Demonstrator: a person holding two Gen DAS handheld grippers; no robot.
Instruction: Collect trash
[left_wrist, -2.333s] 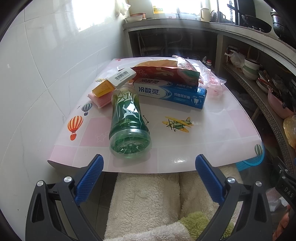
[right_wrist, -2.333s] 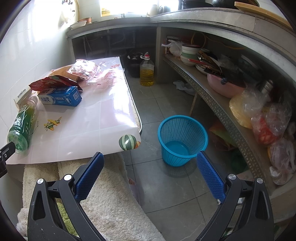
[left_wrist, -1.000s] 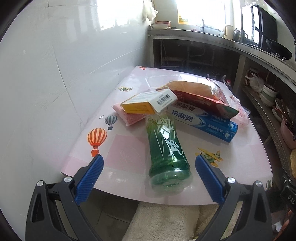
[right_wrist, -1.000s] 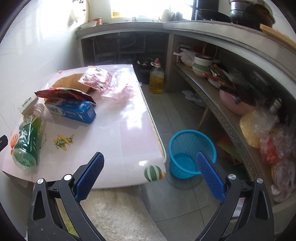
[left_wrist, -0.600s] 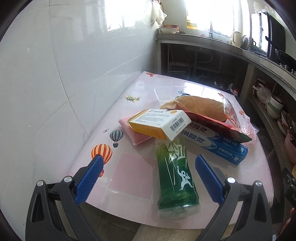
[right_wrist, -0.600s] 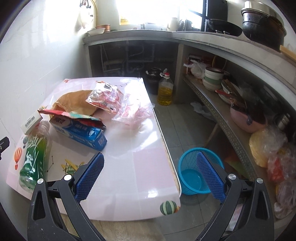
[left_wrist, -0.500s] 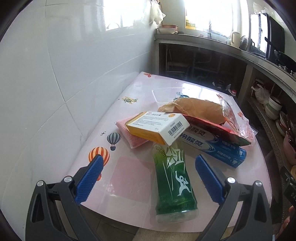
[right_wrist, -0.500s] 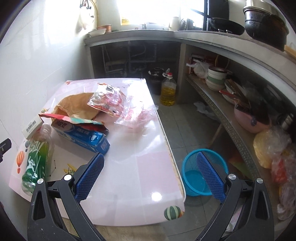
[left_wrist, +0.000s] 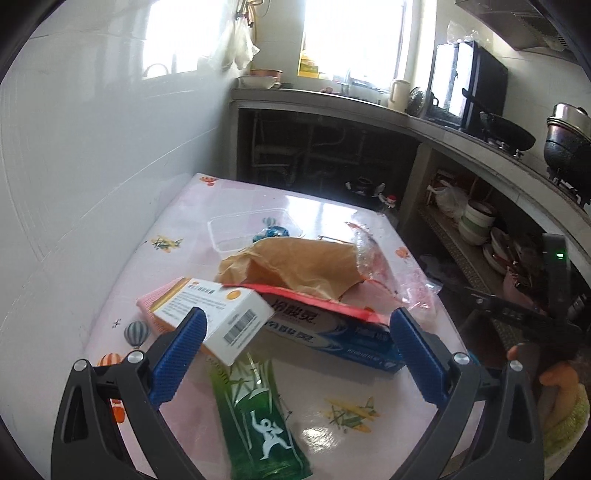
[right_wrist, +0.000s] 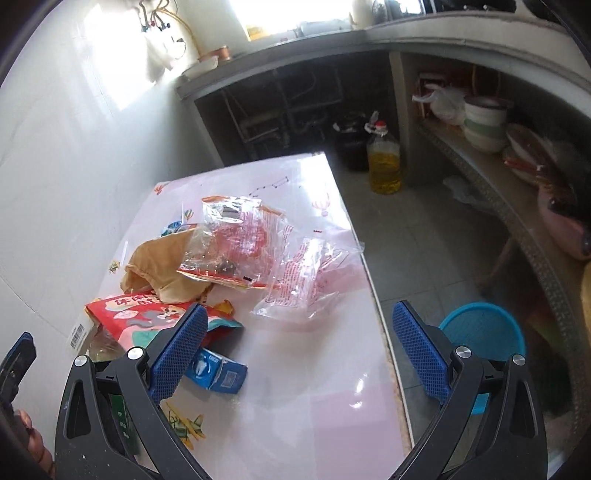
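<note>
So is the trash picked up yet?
Not yet. Nothing looks binned: the blue basket on the floor shows no trash. Both the left gripper and right gripper are open and empty. The green bottle, toothpaste box and clear wrappers lie on the table.

Right gripper (right_wrist: 295, 350): jaws wide apart, holding nothing, above the table (right_wrist: 314, 417).
Clear wrappers (right_wrist: 258, 251): lie on the brown paper bag (right_wrist: 159, 266).
Red snack bag (right_wrist: 147, 317): on the blue box (right_wrist: 218, 373).
Blue basket (right_wrist: 487, 332): on floor, right of table.
</note>
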